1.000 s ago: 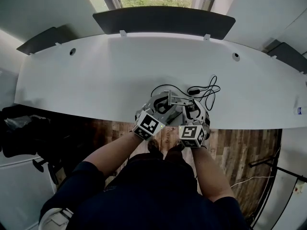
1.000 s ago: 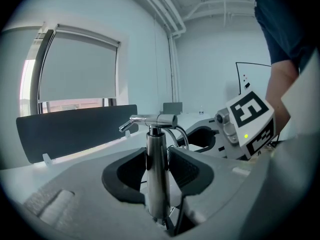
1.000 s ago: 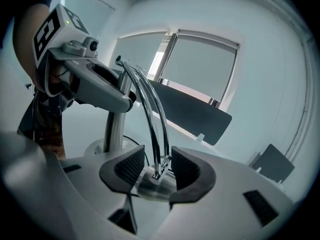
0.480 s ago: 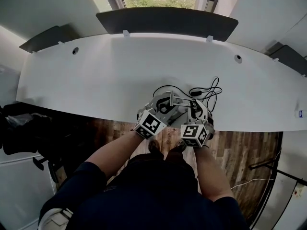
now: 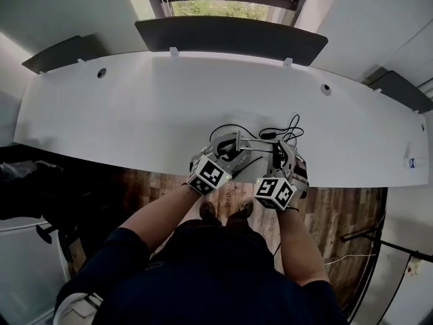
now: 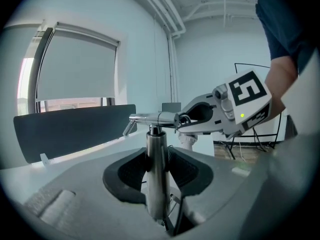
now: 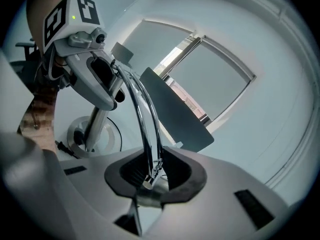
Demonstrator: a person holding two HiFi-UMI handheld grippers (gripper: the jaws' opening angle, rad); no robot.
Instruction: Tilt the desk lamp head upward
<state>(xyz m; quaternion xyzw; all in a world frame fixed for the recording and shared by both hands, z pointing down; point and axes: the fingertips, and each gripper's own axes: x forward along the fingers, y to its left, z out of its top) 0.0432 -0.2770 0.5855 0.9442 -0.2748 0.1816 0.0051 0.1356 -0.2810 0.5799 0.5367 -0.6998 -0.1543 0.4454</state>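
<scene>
A chrome desk lamp (image 5: pixel 238 143) stands at the near edge of the white desk (image 5: pixel 135 107). My left gripper (image 6: pixel 156 171) is shut on its upright post (image 6: pixel 155 149), dark pads pressing both sides. My right gripper (image 7: pixel 150 174) is shut on the thin chrome arm (image 7: pixel 145 129), which runs from the post's top. The lamp's round base (image 7: pixel 80 131) rests on the desk. In the head view both grippers, left (image 5: pixel 226 152) and right (image 5: pixel 279 157), sit close together around the lamp. Each gripper view shows the other: the right gripper (image 6: pixel 225 109) and the left gripper (image 7: pixel 95 79).
The lamp's black cable (image 5: pixel 287 127) loops on the desk to the right of the lamp. A dark panel (image 5: pixel 230 32) stands along the desk's far edge below a window. Wooden floor (image 5: pixel 325 208) lies under the near edge.
The right gripper has shifted slightly right and toward me along the lamp arm. The left gripper stays on the post.
</scene>
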